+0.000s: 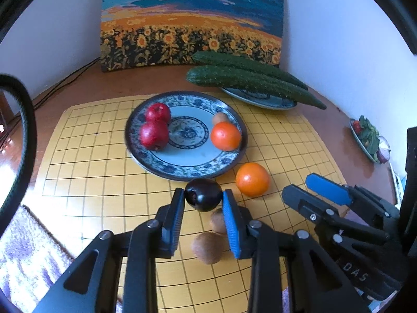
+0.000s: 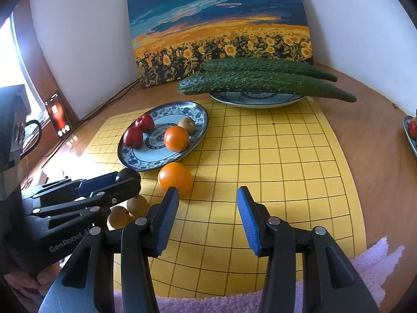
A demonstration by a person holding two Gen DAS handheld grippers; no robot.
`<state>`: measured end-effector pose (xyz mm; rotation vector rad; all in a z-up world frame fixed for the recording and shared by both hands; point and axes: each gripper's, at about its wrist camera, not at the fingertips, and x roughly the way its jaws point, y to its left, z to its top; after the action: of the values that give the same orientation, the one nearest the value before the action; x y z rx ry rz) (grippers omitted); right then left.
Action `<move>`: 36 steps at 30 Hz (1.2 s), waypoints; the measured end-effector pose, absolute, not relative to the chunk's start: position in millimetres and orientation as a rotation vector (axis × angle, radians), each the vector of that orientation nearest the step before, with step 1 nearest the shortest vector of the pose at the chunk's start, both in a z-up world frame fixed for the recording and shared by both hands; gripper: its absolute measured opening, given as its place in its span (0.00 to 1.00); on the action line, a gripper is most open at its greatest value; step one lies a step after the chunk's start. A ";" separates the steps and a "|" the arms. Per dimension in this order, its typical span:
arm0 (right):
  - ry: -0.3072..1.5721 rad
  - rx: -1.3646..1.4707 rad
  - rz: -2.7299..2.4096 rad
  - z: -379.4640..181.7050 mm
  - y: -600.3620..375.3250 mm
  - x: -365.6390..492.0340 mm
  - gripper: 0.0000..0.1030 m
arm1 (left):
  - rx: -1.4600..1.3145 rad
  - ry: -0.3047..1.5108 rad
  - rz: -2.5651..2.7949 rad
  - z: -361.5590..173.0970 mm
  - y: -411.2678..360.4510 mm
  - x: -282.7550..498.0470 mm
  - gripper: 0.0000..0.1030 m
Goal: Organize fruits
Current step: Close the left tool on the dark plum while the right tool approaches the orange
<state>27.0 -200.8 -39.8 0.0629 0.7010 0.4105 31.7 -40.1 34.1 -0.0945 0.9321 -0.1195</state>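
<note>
My left gripper (image 1: 203,195) is shut on a dark plum (image 1: 203,194) and holds it just above the yellow grid board, in front of the blue-patterned plate (image 1: 182,169). The plate holds two red fruits (image 1: 154,134), an orange (image 1: 225,135) and a kiwi (image 1: 221,118). A loose orange (image 1: 252,179) lies on the board right of the plum, and two kiwis (image 1: 208,247) lie under the left gripper. My right gripper (image 2: 208,195) is open and empty, just right of the loose orange (image 2: 175,178). The left gripper with the plum (image 2: 128,176) shows at the left of the right wrist view.
A second plate (image 2: 256,99) at the back carries two long cucumbers (image 2: 260,83). A sunflower painting (image 2: 221,31) leans on the wall. A small dish of vegetables (image 1: 367,138) stands at the right edge. A phone (image 2: 57,118) and cables lie at the left. A purple cloth (image 2: 365,258) lies at the front.
</note>
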 end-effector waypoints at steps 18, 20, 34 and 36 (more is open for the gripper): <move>0.734 0.051 0.467 -46.7 -170.4 39.3 0.46 | -0.153 0.910 -0.063 36.7 -5.3 31.6 0.30; 0.734 0.046 0.463 -47.7 -169.1 39.9 0.46 | -0.161 0.911 -0.059 35.7 -2.9 31.8 0.30; 0.748 0.046 0.457 -52.9 -166.5 45.7 0.46 | -0.178 0.910 -0.057 35.0 2.0 30.3 0.30; 0.750 0.051 0.458 -53.2 -166.3 47.4 0.44 | -0.178 0.910 -0.058 35.0 2.0 29.8 0.30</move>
<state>47.4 -166.3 -53.2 0.0511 0.7502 0.4579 29.8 2.0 35.0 -0.1778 0.9103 -0.0575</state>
